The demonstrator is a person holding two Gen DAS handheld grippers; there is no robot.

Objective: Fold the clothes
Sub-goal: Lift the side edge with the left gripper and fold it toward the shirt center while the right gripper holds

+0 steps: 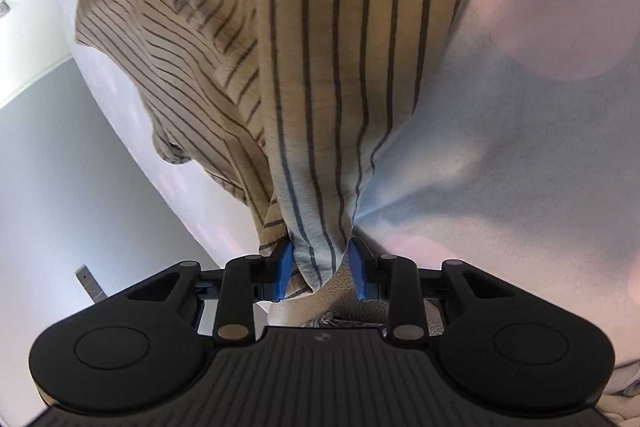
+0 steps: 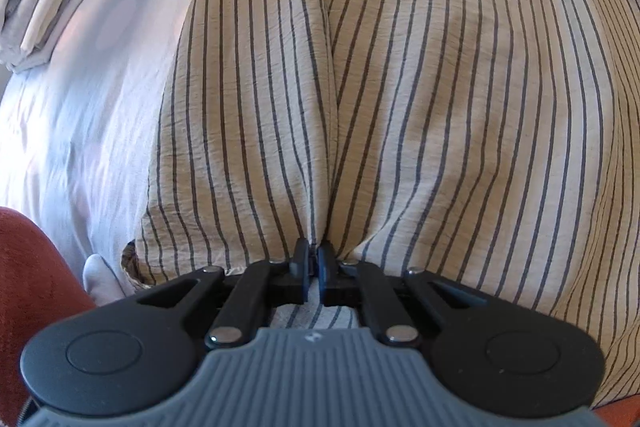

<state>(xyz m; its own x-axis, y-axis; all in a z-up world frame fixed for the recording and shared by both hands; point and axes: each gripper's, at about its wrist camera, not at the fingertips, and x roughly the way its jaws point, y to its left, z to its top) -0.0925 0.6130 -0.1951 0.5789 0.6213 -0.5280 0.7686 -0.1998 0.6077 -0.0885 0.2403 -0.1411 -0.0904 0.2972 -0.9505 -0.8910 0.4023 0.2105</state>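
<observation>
Both hand-held grippers, left and right, are clamped on the striped shirt, whose stripes run straight ahead from each across the bed.

1. The left wrist camera sits just behind the left gripper and looks forward along its fingers, very close to a striped garment that rises away over a pale bedsheet; floor shows at the left edge.
2. The right wrist camera sits just behind the right gripper and faces the same striped cloth at close range, where it fills most of the frame.
3. Both views share the garment and the bedsheet under it.
</observation>
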